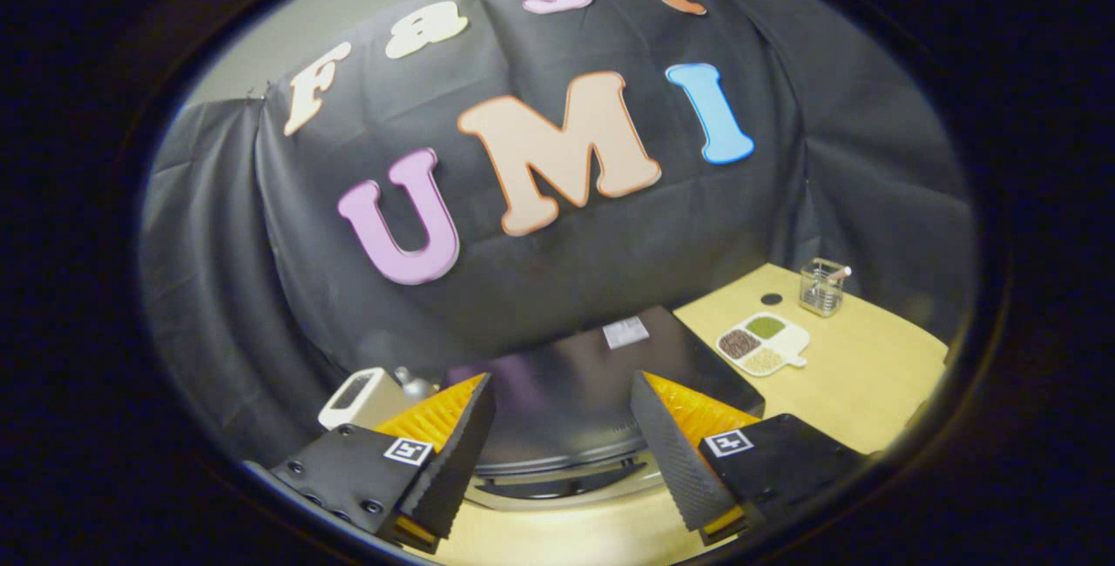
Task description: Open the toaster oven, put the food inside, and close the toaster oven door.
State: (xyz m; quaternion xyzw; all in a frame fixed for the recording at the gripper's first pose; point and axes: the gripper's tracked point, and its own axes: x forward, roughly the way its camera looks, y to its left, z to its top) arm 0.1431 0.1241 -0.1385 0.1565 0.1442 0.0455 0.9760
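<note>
We hold gripper (562, 427) tilted, released, fingers spread, nothing between; oven (601, 383) top just ahead on surface (854, 392).

No legible text. Toaster oven (601, 383) top carries a pale sticker (625, 333), print too small to read. Square coded markers on tool (562, 444), no words.
</note>
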